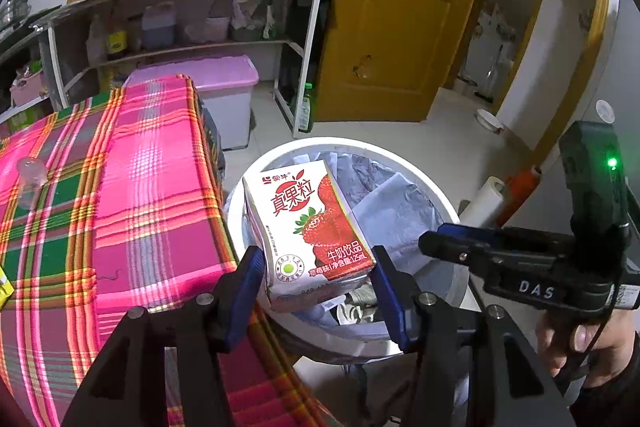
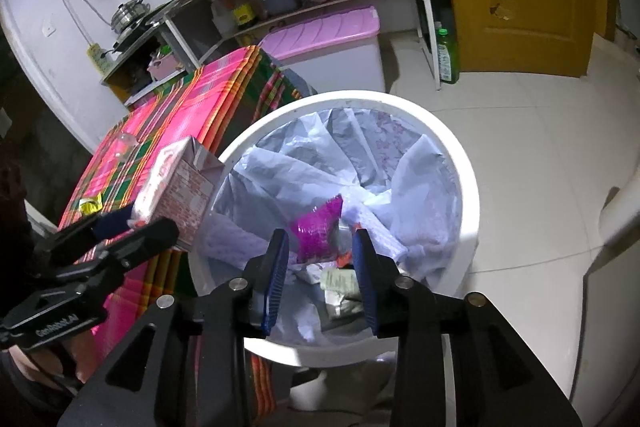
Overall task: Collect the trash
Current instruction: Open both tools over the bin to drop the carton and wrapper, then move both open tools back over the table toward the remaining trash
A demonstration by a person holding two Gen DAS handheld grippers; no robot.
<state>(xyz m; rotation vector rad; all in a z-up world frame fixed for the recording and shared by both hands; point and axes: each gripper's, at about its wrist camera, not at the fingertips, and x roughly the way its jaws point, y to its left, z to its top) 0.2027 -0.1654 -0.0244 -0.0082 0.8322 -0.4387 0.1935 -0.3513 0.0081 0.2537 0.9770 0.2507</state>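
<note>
- Our left tool [image 1: 316, 267] grips a strawberry milk carton [image 1: 308, 227] by its lower end, fingers closed partway on its two sides; the carton's long axis runs forward, away from the tool, tilted slightly up.
- The carton hangs over the near-left rim of the white trash bin [image 1: 436, 195], whose open mouth lies directly ahead of and below the tool. We judge that letting go here should send it into the liner, though it sits close to the rim.
- Our right tool [image 2: 320, 267] hovers above the bin with its fingers apart and nothing between them; a purple wrapper [image 2: 318, 231] and papers lie in the bin below it.
- The left tool is the one carrying the trash; the right is just beside it.
- To the left of both tools stands the table [image 1: 120, 187] under a pink plaid cloth, touching or nearly touching the bin.
- Ahead are a shelving unit [image 1: 192, 11], a pink-lidded storage box [image 1: 224, 75], a pale tiled floor and a yellow door [image 1: 400, 19].
</note>
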